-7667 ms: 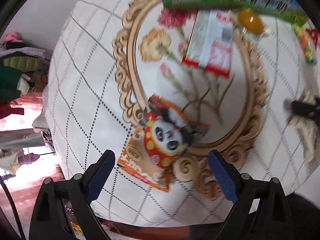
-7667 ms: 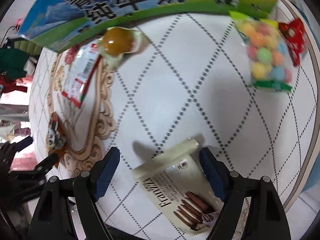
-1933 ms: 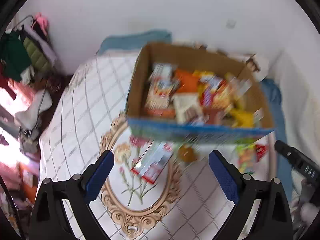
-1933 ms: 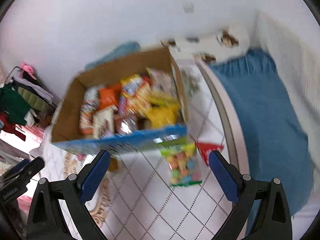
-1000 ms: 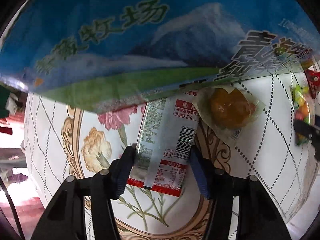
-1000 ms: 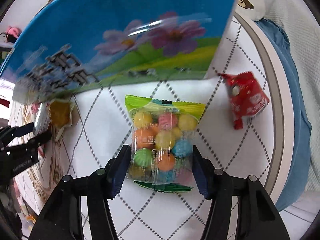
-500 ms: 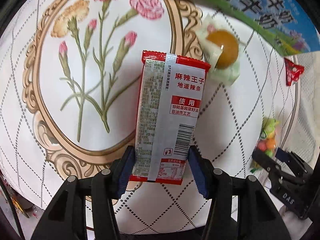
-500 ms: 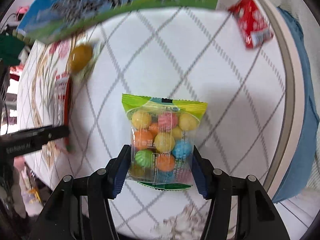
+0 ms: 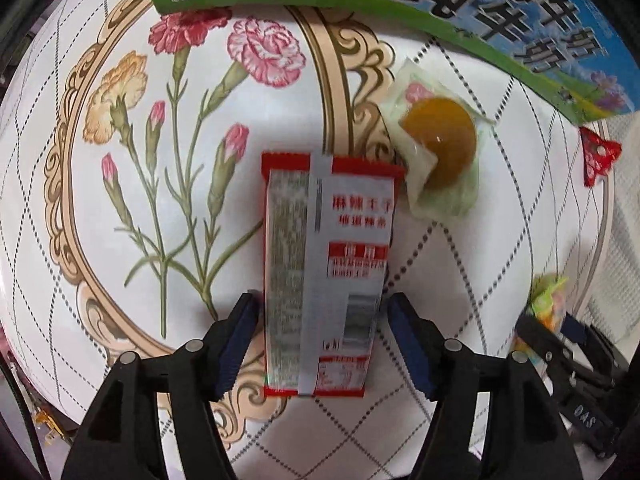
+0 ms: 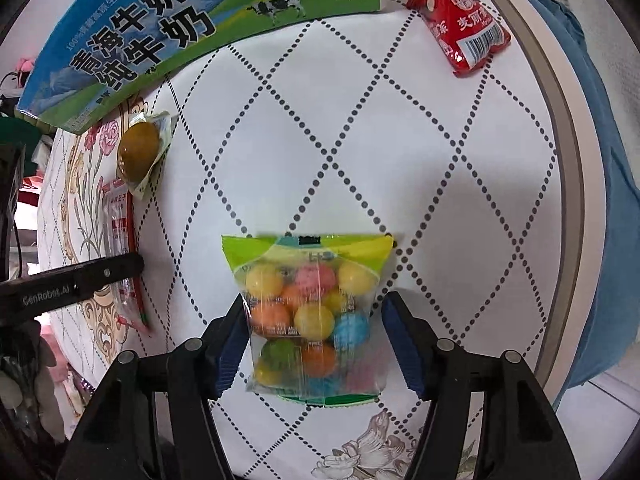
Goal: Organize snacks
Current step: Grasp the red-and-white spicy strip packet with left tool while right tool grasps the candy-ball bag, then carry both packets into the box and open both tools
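Round table under a white quilted cloth [image 10: 420, 128] with a carnation print is filling both views; the blue-green milk carton box [image 9: 500, 12] is sitting along the top of each frame. In the left wrist view, the left gripper [image 9: 320, 340] is straddling the red-and-silver spicy strip packet [image 9: 324, 280], long axis running up the frame along the fingers; jaws have just been opening, pads now just clear of its sides. In the right wrist view, the right gripper [image 10: 312, 344] is straddling the bag of coloured candy balls [image 10: 308, 316], jaws also just opened, not pinching. Wrapped yellow jelly [image 9: 440, 148] is lying upper right of the packet, red sachet [image 10: 460, 20] at upper right. Each gripper is nearest its own packet.
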`<state>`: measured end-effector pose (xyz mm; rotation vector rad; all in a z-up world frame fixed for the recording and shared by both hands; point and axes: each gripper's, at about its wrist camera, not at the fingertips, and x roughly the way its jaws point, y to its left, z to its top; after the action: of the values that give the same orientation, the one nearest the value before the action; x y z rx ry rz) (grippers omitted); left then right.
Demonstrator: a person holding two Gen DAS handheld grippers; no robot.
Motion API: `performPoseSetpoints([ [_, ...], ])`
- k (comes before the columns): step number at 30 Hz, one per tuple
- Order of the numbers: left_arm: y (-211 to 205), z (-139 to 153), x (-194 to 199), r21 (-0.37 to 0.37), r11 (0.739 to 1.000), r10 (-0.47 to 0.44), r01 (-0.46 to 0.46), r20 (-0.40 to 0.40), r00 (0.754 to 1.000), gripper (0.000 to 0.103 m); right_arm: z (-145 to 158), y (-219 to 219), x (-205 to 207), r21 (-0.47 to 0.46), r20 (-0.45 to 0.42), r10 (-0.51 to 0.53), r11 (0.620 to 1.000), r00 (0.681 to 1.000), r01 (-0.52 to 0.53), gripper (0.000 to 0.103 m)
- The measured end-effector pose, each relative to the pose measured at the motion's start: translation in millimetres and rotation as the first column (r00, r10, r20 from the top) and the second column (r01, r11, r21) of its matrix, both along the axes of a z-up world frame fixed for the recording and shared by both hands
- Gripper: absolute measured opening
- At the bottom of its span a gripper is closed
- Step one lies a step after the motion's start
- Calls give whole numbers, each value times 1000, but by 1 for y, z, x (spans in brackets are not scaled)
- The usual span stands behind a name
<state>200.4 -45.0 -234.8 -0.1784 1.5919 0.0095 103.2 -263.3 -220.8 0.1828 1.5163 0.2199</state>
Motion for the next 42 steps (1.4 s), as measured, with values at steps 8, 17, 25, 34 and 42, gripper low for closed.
performPoseSetpoints([
  [8,18,12,14,30,999,9,-10,58,998,48,-1,49,11,-56,53,56,997,997,-53,60],
  [17,26,42,-24,-13,1000,15,-14,83,996,43,28,69,4,-4,97,77,997,992,-77,54],
  [25,18,133,-21,-103,994,3,23,240,971,43,90,74,10,112,184,71,989,980,-93,54],
  [34,16,231,49,-95,992,-30,78,433,901,43,194,75,88,214,388,12,971,922,-103,54],
  [42,43,230,128,28,999,-52,44,436,898,43,211,78,175,151,448,11,985,894,-87,54],
])
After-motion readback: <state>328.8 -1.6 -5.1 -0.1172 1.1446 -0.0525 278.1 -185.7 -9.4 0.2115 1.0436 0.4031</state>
